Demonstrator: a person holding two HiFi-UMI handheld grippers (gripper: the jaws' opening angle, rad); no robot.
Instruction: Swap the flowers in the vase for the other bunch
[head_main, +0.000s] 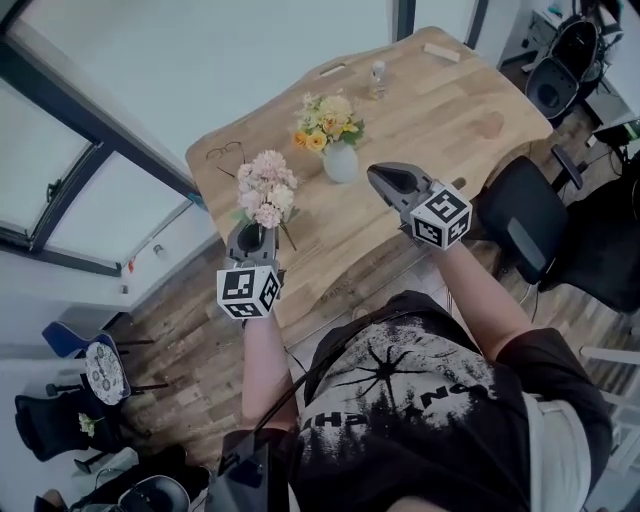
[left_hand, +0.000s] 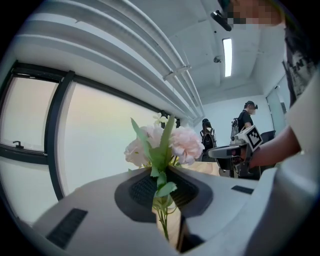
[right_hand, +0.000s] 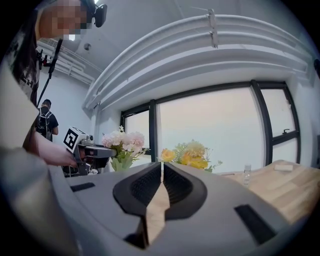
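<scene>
A white vase (head_main: 341, 163) stands mid-table and holds a yellow bunch (head_main: 325, 120), which also shows in the right gripper view as yellow flowers (right_hand: 190, 155). My left gripper (head_main: 250, 238) is shut on the stems of a pink bunch (head_main: 265, 190), held upright near the table's left edge, left of the vase. In the left gripper view the pink blooms (left_hand: 170, 145) rise above the jaws (left_hand: 162, 200), stems pinched between the pads. My right gripper (head_main: 385, 180) hovers just right of the vase, shut with nothing in it (right_hand: 161, 180).
The wooden table (head_main: 430, 110) carries a small clear bottle (head_main: 377, 80), a pair of glasses (head_main: 225, 153) and a wooden block (head_main: 440, 52) at the far end. Black office chairs (head_main: 520, 215) stand to the right. Large windows run along the left.
</scene>
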